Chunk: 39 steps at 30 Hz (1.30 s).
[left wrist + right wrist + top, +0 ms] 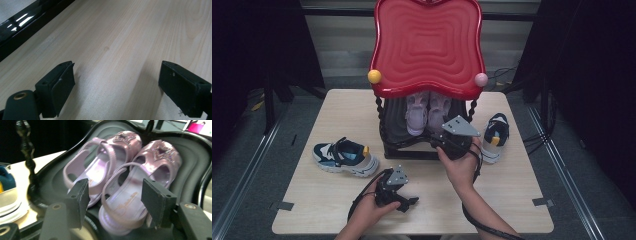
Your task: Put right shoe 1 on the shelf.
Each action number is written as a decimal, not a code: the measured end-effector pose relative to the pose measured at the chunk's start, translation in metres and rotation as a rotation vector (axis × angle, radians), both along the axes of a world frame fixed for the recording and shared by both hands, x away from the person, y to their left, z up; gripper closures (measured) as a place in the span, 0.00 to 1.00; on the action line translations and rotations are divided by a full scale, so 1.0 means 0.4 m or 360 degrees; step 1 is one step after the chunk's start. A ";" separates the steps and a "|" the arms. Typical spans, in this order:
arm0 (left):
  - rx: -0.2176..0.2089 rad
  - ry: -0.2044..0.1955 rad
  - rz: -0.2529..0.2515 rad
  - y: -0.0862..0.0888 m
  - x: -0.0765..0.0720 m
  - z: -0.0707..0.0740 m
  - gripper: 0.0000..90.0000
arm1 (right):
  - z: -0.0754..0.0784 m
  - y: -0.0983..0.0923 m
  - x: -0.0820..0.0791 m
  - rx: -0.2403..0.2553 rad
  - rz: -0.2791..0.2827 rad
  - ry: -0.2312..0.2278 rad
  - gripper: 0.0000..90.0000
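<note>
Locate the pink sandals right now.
High view: pink sandals sit side by side on the rack's black lower shelf, under the red tray, just beyond the right gripper.

Recording studio or lab setup, not home: bare wooden table [312,210] with tape marks at corners, black curtains around, metal floor rails, loose cables. Staged props: red-topped shoe rack [427,45], lilac sandals [120,182] just ahead of right jaws.

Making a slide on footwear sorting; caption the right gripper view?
Open right tool before two glossy lilac strap sandals on the black lower shelf.
</note>
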<state>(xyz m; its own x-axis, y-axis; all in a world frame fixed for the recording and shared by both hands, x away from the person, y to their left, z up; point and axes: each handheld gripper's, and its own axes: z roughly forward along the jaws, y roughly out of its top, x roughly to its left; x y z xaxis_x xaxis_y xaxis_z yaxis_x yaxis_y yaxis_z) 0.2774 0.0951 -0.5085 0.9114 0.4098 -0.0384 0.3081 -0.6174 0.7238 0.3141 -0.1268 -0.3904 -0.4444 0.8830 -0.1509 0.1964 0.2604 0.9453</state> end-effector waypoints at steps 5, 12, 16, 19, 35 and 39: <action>0.0002 0.0001 0.0000 0.000 0.000 0.000 0.14 | -0.013 -0.007 -0.014 0.0010 0.0083 0.0079 0.39; 0.0004 0.0000 0.0001 0.000 0.000 0.000 0.14 | -0.018 -0.018 -0.040 0.0007 0.0181 0.0110 0.35; 0.0002 0.0000 -0.0001 0.000 0.000 0.000 0.14 | -0.019 -0.026 -0.057 0.0001 0.0245 0.0127 0.33; -0.0005 -0.0002 -0.0004 -0.001 0.000 0.000 0.14 | -0.024 -0.036 -0.068 0.0016 0.0295 0.0162 0.30; -0.0002 -0.0003 -0.0003 0.000 0.000 0.000 0.14 | -0.071 -0.091 -0.101 -0.0014 0.0450 0.0349 0.21; 0.0004 0.0000 0.0000 0.000 0.000 0.001 0.14 | -0.088 -0.110 -0.107 -0.0011 0.0461 0.0372 0.20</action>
<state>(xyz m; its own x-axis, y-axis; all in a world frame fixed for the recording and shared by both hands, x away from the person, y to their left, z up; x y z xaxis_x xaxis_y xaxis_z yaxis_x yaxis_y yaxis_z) 0.2773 0.0951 -0.5082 0.9113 0.4101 -0.0375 0.3083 -0.6192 0.7222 0.2714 -0.1709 -0.4256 -0.6990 0.7148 -0.0214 0.3237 0.3430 0.8818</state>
